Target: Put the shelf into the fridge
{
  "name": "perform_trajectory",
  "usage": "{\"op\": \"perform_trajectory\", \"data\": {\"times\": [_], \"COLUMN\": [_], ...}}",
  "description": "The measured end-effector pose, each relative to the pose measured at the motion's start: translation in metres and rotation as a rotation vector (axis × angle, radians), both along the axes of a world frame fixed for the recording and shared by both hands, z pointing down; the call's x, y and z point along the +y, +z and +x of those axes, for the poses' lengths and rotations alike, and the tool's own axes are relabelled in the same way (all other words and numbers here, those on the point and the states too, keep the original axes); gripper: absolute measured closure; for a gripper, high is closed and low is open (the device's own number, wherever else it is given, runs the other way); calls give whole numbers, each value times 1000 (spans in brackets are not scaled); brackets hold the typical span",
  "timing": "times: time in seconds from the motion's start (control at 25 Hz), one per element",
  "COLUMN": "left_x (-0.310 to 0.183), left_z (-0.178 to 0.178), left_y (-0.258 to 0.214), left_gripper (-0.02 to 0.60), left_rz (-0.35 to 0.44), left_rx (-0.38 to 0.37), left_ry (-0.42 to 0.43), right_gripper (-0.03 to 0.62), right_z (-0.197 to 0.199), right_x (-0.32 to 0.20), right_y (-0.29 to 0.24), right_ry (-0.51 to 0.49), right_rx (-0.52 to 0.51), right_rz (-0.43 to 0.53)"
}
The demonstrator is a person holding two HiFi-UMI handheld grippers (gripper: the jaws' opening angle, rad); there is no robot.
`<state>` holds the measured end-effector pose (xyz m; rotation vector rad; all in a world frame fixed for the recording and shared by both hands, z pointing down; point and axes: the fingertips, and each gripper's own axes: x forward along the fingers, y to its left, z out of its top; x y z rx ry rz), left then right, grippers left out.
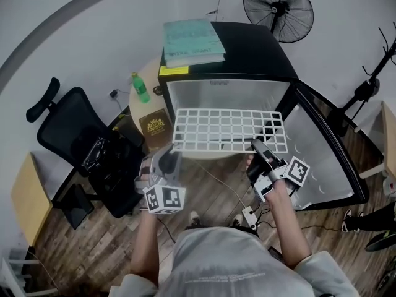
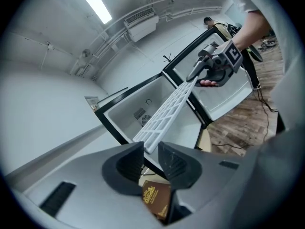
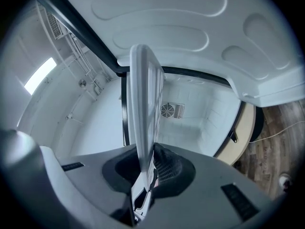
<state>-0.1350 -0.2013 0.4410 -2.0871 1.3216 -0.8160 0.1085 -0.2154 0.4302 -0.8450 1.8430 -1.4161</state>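
A white wire shelf (image 1: 229,130) hangs level in front of the open black mini fridge (image 1: 229,91), its far edge at the fridge's mouth. My left gripper (image 1: 173,158) is shut on the shelf's near left corner; in the left gripper view that corner (image 2: 167,109) sits between the jaws of the left gripper (image 2: 151,149). My right gripper (image 1: 257,146) is shut on the near edge towards the right. Its own view shows the shelf (image 3: 143,104) edge-on, clamped in the right gripper (image 3: 147,165), with the white fridge interior (image 3: 200,111) beyond. The right gripper (image 2: 193,77) also shows in the left gripper view.
The fridge door (image 1: 325,156) stands wide open on the right. Books (image 1: 193,42) lie on top of the fridge. A round table (image 1: 141,107) at its left carries a green bottle (image 1: 140,88) and a brown box (image 1: 156,125). An office chair (image 1: 86,147) stands left, a fan (image 1: 277,8) behind.
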Motion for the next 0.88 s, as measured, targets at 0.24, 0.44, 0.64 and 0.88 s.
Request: {"op": "perform_trajectory", "data": {"times": [0.24, 0.44, 0.64, 0.88], "left_x": [-1, -5, -9, -13], "left_z": [3, 2, 4, 4], "left_y": [9, 14, 16, 24], "left_gripper": [491, 491, 491, 491], "left_rz": [-26, -37, -38, -52], "left_rx": [2, -2, -7, -17], "left_ry": [-27, -42, -45, -47], "right_gripper": [536, 537, 537, 536], "right_z": [3, 2, 1, 3], "right_x": [-9, -13, -20, -25], "right_y": [6, 12, 16, 29], "right_ry": [-22, -46, -57, -58], "right_rx": [16, 1, -13, -10], "right_rz": [4, -5, -16, -40]}}
